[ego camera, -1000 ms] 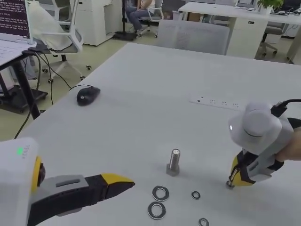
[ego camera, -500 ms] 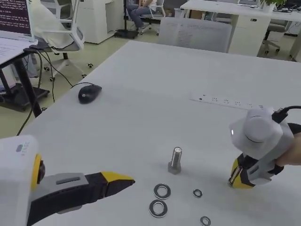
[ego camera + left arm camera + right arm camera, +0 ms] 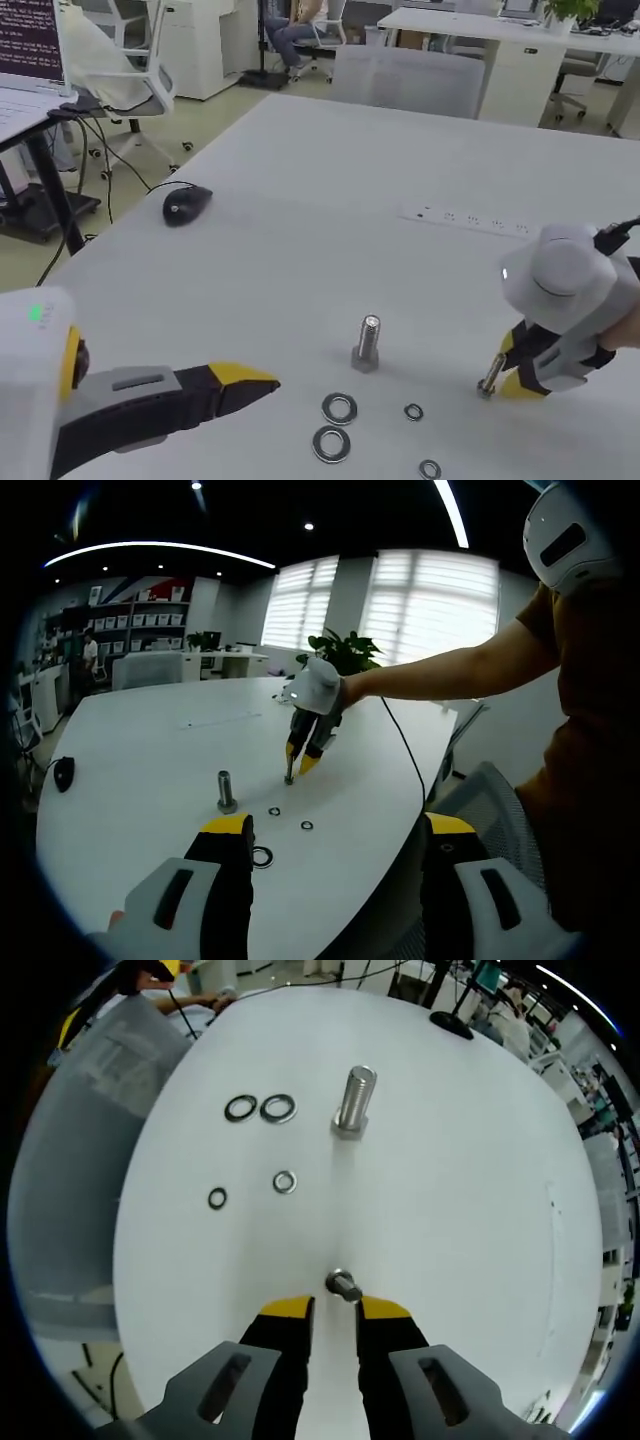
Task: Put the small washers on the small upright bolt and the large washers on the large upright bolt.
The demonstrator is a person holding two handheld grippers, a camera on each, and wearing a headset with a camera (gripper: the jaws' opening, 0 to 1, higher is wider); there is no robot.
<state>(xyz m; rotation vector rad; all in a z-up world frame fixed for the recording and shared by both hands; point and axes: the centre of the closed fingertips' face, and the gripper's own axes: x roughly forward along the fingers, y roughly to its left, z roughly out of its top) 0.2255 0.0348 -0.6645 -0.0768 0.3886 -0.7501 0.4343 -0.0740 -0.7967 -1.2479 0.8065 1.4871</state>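
Small bolt tilts on the table, pinched by my right gripper (large bolt upright beyond), while my left gripper gapes wide

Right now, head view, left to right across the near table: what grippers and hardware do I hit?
left gripper → large washers → large bolt → small washer → second small washer → small bolt → right gripper

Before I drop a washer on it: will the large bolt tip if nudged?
Possibly. The large bolt stands on its head on the smooth table, tall over a narrow base, so a push near its top may topple it. It looks solid metal, so probably heavy for its size.
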